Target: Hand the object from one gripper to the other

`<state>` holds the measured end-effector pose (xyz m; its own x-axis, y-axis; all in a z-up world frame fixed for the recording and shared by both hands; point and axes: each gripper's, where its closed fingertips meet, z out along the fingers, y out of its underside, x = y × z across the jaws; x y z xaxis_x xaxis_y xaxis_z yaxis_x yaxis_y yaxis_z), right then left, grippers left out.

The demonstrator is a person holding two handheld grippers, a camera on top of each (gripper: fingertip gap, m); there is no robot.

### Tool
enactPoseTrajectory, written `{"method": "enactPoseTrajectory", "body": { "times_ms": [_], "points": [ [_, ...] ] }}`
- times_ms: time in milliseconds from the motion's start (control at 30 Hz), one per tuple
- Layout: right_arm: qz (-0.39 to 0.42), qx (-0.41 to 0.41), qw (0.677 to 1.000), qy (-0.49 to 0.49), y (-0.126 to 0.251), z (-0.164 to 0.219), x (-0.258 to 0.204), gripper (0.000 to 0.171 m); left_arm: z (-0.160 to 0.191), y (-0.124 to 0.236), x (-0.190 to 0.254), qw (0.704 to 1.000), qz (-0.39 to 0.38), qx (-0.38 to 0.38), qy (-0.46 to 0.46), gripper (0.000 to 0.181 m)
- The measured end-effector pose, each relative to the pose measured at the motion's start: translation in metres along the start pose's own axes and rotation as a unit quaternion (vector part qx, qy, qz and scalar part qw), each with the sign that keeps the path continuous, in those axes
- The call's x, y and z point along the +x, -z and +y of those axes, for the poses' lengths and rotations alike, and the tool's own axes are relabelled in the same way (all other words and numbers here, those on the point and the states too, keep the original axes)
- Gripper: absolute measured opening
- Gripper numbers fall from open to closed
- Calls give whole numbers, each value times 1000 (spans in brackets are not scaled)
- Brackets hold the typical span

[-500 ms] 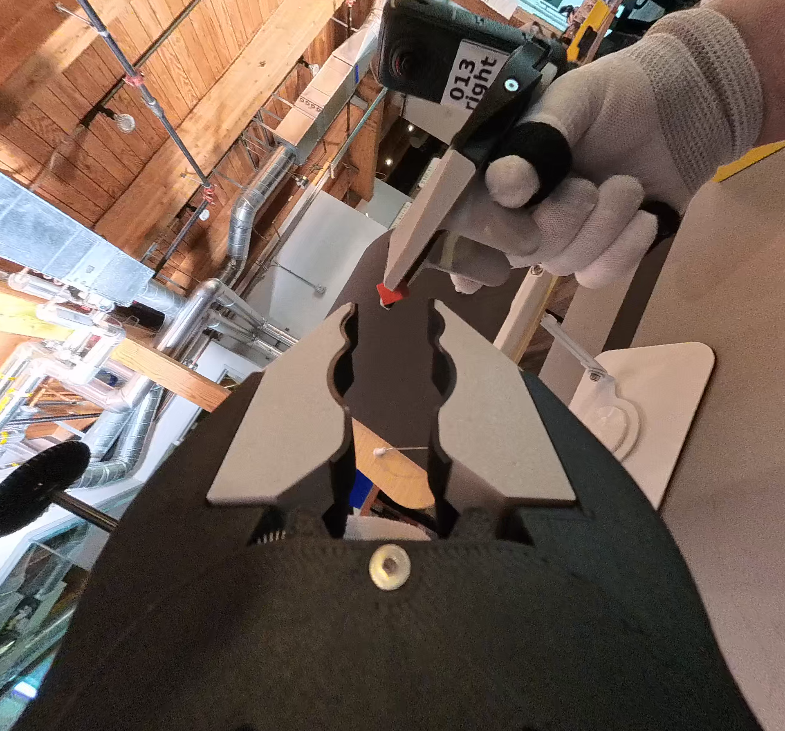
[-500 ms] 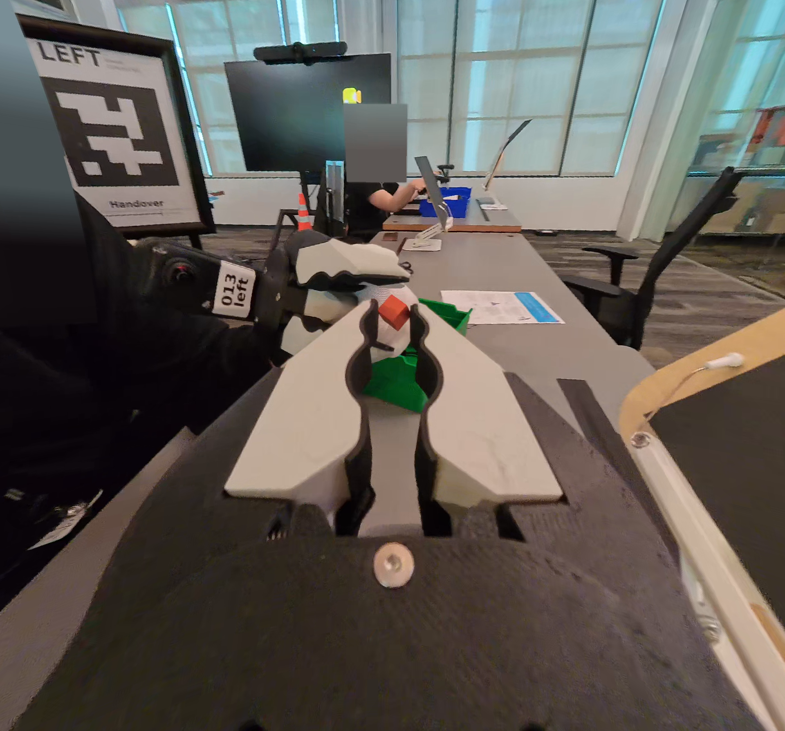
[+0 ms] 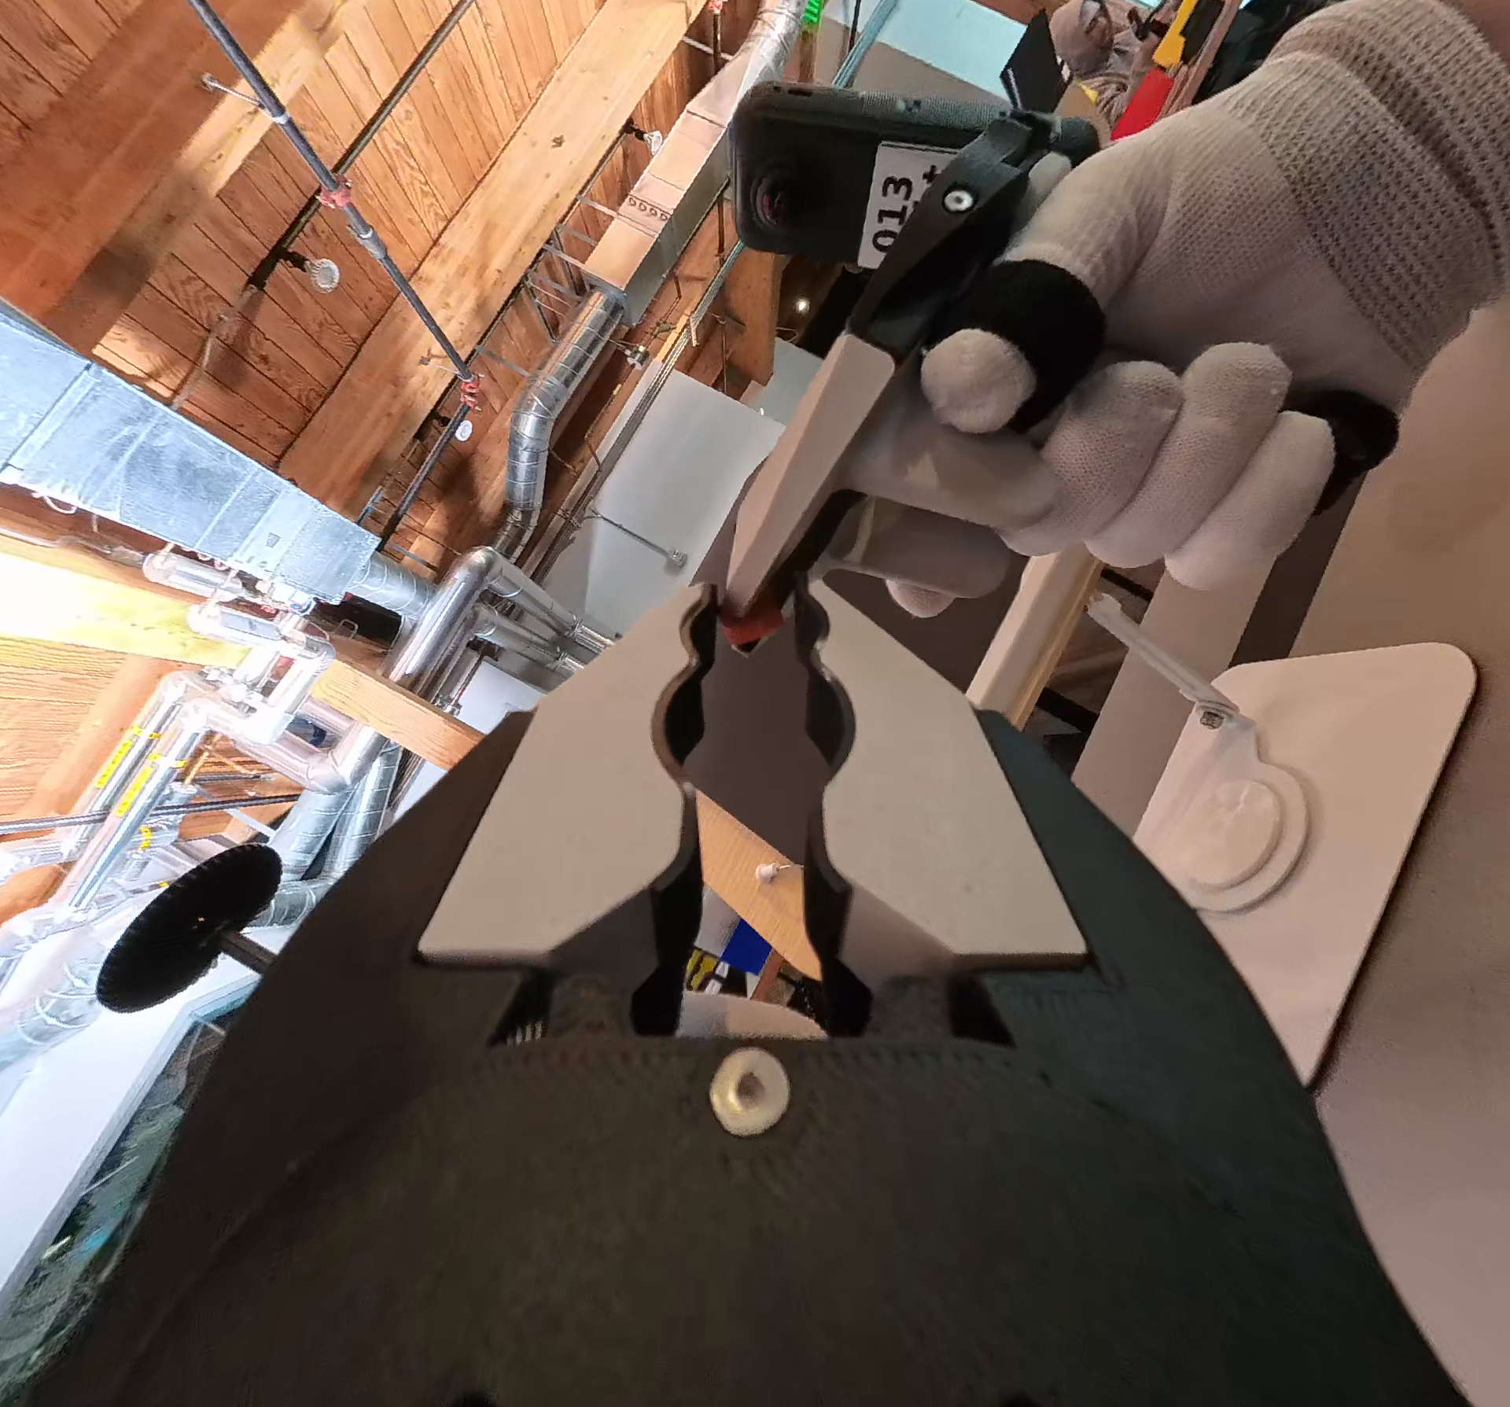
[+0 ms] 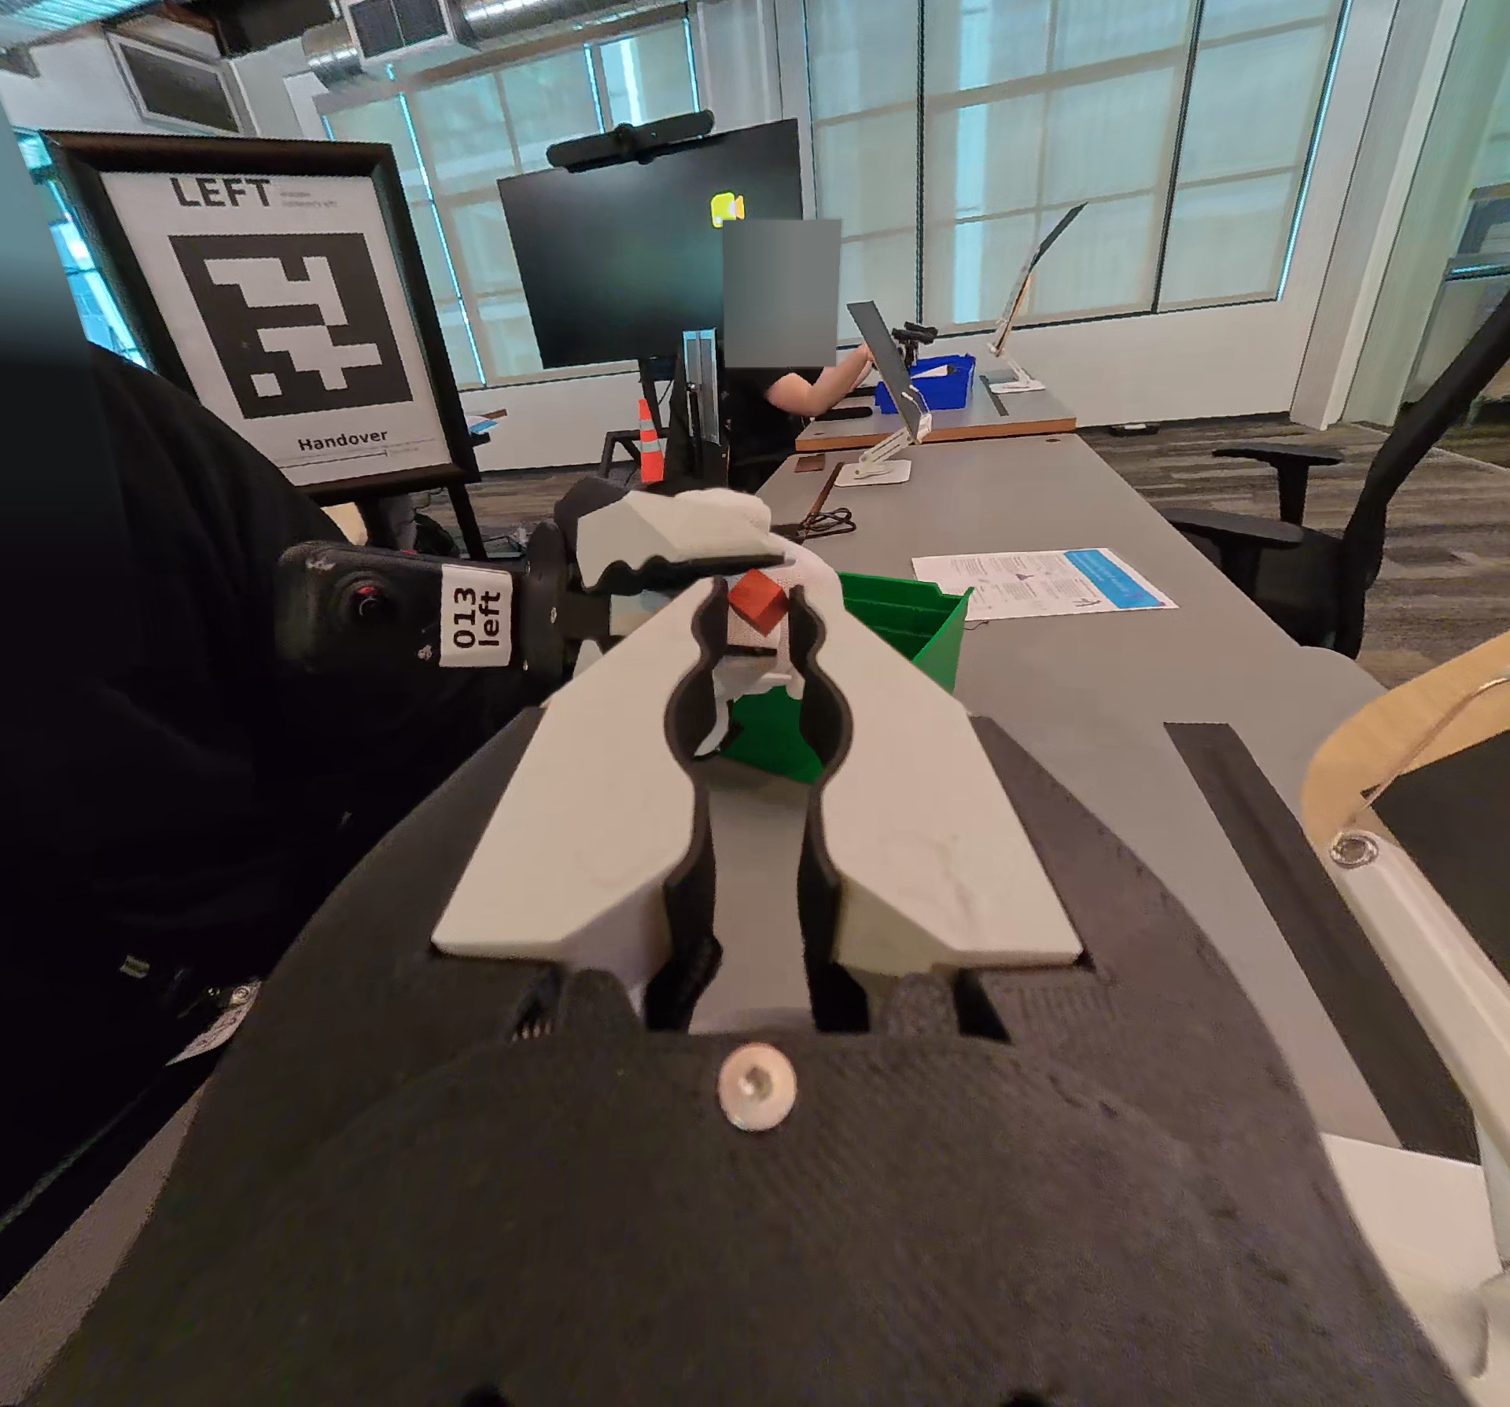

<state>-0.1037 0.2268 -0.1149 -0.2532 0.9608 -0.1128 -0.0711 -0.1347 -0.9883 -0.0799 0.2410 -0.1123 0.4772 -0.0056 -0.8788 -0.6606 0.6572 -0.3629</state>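
Right wrist view puts the block [image 4: 758,601] at frame centre, pinched at the tips of the right gripper [image 4: 758,616], whose jaws are clamped on it, one on each side. Left wrist view shows the same block [image 3: 748,627] small and partly hidden at the tip of the right gripper [image 3: 756,616], sitting just inside the mouth of the left gripper [image 3: 752,616], whose jaws stand apart on either side of it and do not seem to press it yet. So the handover looks to be at the meeting step: the giver holds, the receiver is in place around the block but has not closed. The next move calls for the left jaws to close squarely on the free faces, and only once that grip is firm should the right jaws let go and back away; an early release would likely drop it toward the bin [image 4: 899,624] or table [image 4: 1062,714] below. The block is a small red cube with flat faces and crisp edges, tilted so one corner points up in the right view. A gloved hand [image 3: 1144,403] at upper right of the left view works the right gripper
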Motion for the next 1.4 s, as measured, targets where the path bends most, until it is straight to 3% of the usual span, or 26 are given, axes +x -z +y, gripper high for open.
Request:
{"method": "enactPoseTrajectory", "body": {
  "times_ms": [1233,1400],
  "points": [
    [-13,15,1000,-16,2,-2,-1,12,0,0,-3,1000,-21,3,-7,13],
    [6,9,1000,3,2,-2,2,22,1,0,0,1000,-6,-2,8,12]
  ]
}}
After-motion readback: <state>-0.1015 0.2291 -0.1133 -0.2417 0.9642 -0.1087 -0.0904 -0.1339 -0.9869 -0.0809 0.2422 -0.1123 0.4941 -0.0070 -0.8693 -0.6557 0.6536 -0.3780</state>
